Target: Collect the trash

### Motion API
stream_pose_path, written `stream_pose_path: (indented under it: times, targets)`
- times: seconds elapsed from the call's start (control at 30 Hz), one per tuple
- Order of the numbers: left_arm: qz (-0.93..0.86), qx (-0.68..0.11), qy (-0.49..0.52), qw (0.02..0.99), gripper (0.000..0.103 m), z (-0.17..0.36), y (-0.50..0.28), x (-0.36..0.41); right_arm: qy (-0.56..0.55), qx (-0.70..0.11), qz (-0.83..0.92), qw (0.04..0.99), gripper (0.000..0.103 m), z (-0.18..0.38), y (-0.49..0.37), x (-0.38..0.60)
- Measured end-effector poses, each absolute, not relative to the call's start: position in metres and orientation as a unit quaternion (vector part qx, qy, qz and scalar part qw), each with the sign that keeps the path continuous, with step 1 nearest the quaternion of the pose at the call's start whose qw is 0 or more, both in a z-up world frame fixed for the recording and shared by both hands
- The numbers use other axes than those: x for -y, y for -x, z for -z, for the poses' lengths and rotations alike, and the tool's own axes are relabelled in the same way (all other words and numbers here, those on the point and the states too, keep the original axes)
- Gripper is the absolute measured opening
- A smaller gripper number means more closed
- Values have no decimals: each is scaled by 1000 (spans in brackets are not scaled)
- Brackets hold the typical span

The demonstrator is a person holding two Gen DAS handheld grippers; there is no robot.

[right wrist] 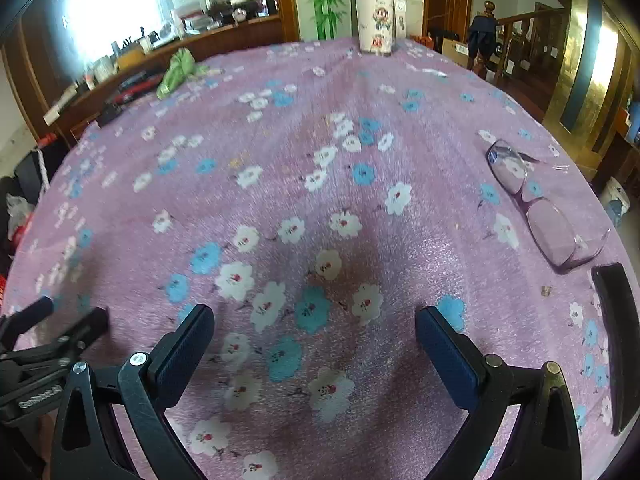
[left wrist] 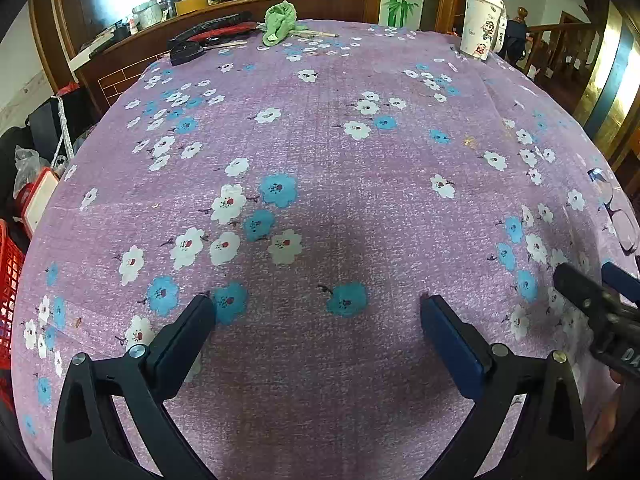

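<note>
A white paper cup (left wrist: 480,24) with cartoon prints stands at the far right edge of the purple flowered tablecloth (left wrist: 320,208); the right wrist view shows the cup (right wrist: 376,20) at the far middle. A crumpled green cloth (left wrist: 280,22) lies at the far edge, also the green cloth (right wrist: 178,70) at far left. My left gripper (left wrist: 318,312) is open over bare cloth near the front. My right gripper (right wrist: 314,320) is open too, with nothing between its fingers. The right gripper's tips (left wrist: 596,284) show at the right edge of the left view.
Purple-framed glasses (right wrist: 536,204) and a dark phone (right wrist: 618,340) lie at the right of the table. Black and red items (left wrist: 212,36) and thin sticks lie at the far left edge. A red basket (left wrist: 8,292) stands beside the table's left side.
</note>
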State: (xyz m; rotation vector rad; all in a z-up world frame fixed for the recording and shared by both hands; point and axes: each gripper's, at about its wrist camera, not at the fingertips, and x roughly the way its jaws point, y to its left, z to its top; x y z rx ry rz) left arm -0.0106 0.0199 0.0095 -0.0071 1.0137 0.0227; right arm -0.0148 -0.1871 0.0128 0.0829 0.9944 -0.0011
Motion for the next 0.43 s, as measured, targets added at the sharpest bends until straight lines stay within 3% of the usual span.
stream_pose_path:
  times: [0.43]
  targets:
    - [-12,-486,4,874,103,-9,8,-20,-16,-483,24,875,103,-9,15,182]
